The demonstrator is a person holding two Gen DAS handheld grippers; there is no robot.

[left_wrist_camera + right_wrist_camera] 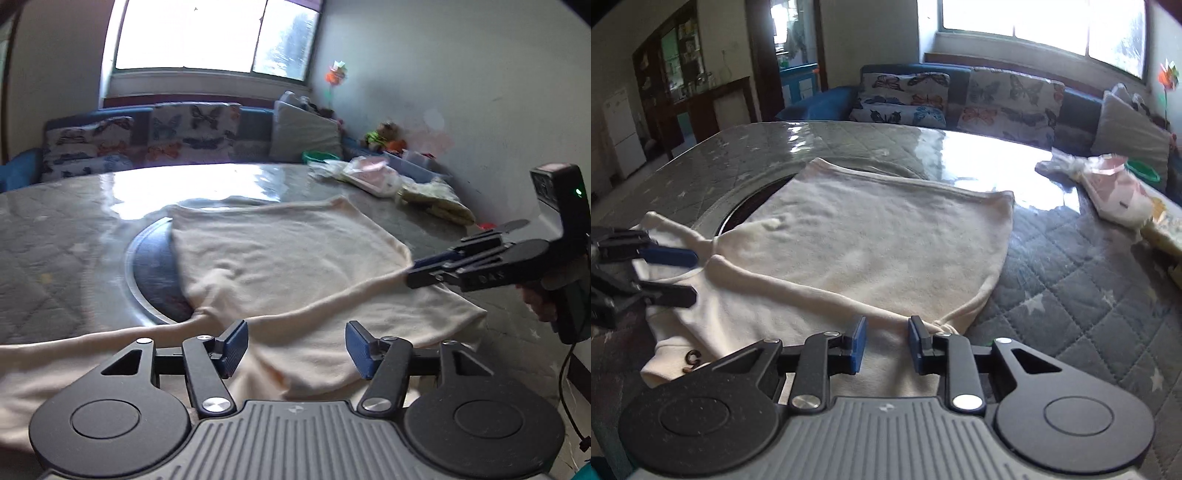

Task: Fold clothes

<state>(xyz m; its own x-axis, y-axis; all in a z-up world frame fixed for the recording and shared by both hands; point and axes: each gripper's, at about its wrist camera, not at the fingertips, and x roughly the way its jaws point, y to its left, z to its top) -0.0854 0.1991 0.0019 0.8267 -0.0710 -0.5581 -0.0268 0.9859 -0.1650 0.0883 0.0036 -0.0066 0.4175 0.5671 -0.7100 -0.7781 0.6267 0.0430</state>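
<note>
- A cream garment (pixel 280 254) lies spread on the table (pixel 66 236), which has a grey quilted cover under a glossy clear sheet; part of the cloth overlaps a dark round inset (pixel 155 266) in the tabletop.
- A long sleeve (pixel 798 284) runs as a raised fold across the near part of the garment, from one gripper toward the other.
- The left gripper (pixel 295 347) hovers low over the near edge of the garment. Its blue-padded fingers (pixel 232 343) stand well apart, with cloth below the gap and nothing pinched.
- The right gripper (pixel 886 343) is at the garment's corner, where the sleeve's end bunches. Its fingers (pixel 858 343) are narrowly parted, and the bunched cloth sits at the tip of the right-hand one; I cannot tell whether they pinch it.
- In the left wrist view the right gripper's tips meet the end of the sleeve fold, and a hand (pixel 539 299) holds its grip.
- Plastic bags (pixel 1108 184) lie on the far right of the table, apart from the garment.
- A sofa with butterfly cushions (pixel 997 99) stands behind the table under a bright window (pixel 214 33).
</note>
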